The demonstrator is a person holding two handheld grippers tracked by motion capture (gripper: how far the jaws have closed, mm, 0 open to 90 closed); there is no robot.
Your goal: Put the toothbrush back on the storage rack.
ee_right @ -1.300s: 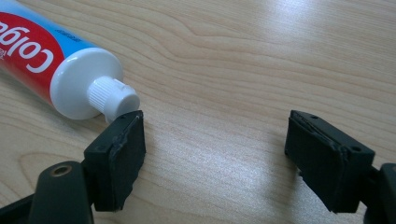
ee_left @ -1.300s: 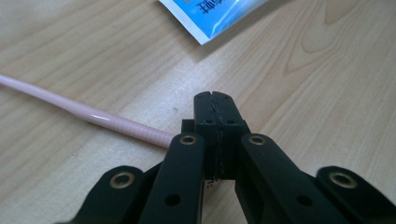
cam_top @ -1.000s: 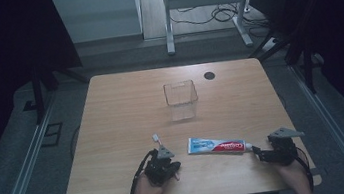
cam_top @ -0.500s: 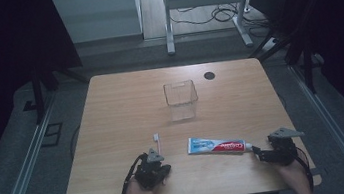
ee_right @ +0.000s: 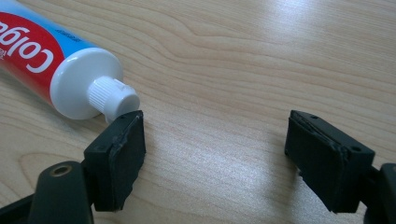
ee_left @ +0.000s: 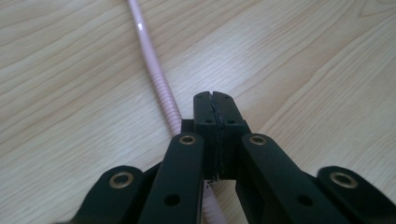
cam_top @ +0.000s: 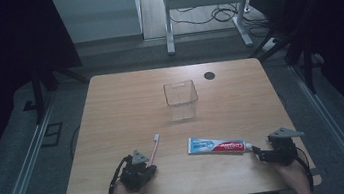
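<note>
So the left gripper [cam_top: 139, 169] sits low at the near left part of the wooden table [cam_top: 240, 93], and its jaws are pressed flat together with nothing between them. In the left gripper view [ee_left: 215, 105] you can see the two black pads meeting edge to edge, with the pink toothbrush [ee_left: 159, 79] lying on the wood just beside them and running under the gripper's body. From the high view that toothbrush [cam_top: 154, 147] lies at a slant, bristle end pointing away from the person.

The right gripper [cam_top: 263, 154] is over at the near right, jaws spread wide apart and not clamping anything. The toothpaste tube [cam_top: 216, 145] lies flat in front of the person, cap end toward that gripper. In the right gripper view [ee_right: 215, 149] the white cap of the tube [ee_right: 70, 70] is right up against the tip of one pad, looks like it's touching, while the other pad stands well off on bare wood.

A clear plastic container [cam_top: 181, 98] stands upright farther back, around the middle of the table, well apart from both grippers.
</note>
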